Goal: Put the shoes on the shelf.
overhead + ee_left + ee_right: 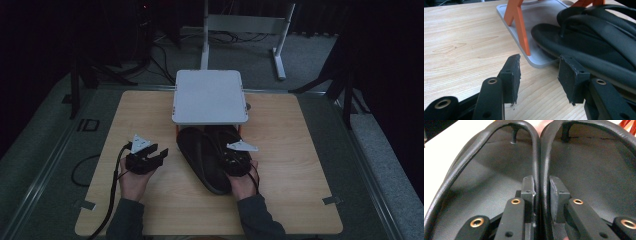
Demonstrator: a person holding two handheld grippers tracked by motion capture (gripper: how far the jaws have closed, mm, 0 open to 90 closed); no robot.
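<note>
Near the table's front edge, the right gripper point(239, 159) is pinching both inner straps point(539, 170) of the black sandals point(210, 155), half under the white stand point(210, 95) and apparently not yet fully placed, while the left gripper point(150, 156) is idling half-open, empty.

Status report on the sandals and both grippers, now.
Right gripper shut on the sandal straps, pinching both inner straps together. Left gripper open, empty, beside the rack base. Sandals partly under the white rack.
</note>
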